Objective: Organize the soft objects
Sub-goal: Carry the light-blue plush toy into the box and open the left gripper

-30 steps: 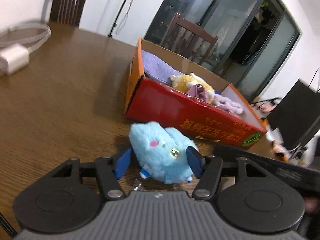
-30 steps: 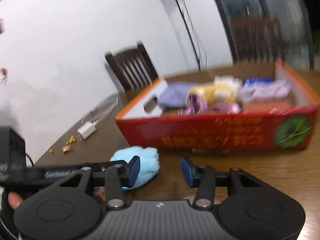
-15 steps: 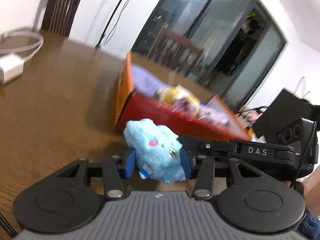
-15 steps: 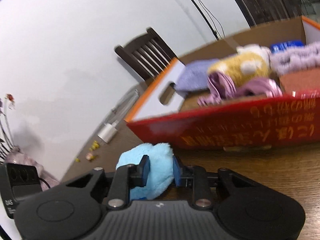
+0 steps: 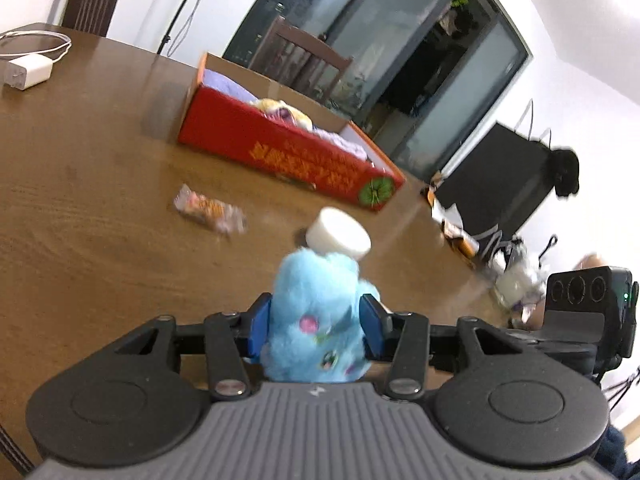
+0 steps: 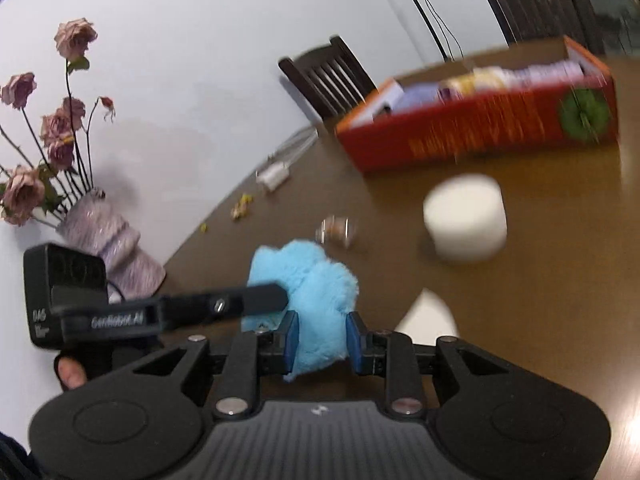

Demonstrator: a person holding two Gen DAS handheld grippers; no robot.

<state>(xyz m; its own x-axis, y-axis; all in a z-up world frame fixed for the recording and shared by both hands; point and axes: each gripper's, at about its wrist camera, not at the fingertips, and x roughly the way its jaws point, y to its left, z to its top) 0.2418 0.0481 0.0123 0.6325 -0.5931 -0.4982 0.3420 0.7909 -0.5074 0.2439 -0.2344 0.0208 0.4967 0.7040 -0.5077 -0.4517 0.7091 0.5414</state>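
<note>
A fluffy light-blue plush toy (image 5: pixel 320 320) is squeezed between the blue pads of my left gripper (image 5: pixel 316 326), lifted above the wooden table. In the right wrist view the same blue plush (image 6: pixel 316 300) sits between the pads of my right gripper (image 6: pixel 322 338), which is shut on its other end. The left gripper's finger (image 6: pixel 240 300) crosses in from the left. The red cardboard box (image 5: pixel 288 152) holding yellow and purple soft things stands farther back; it also shows in the right wrist view (image 6: pixel 480 128).
A white cylinder (image 6: pixel 464 216) stands on the table between the plush and the box. A snack wrapper (image 5: pixel 210 210) lies on the table. A white charger with cable (image 5: pixel 28 70) is far left. A vase of dried roses (image 6: pixel 112 252) stands at the table edge. Chairs surround the table.
Both grippers closed on the blue plush and pulled it back, away from the red box and off the table. The box now looks farther off, and the white cylinder and wrapper have come into view.
</note>
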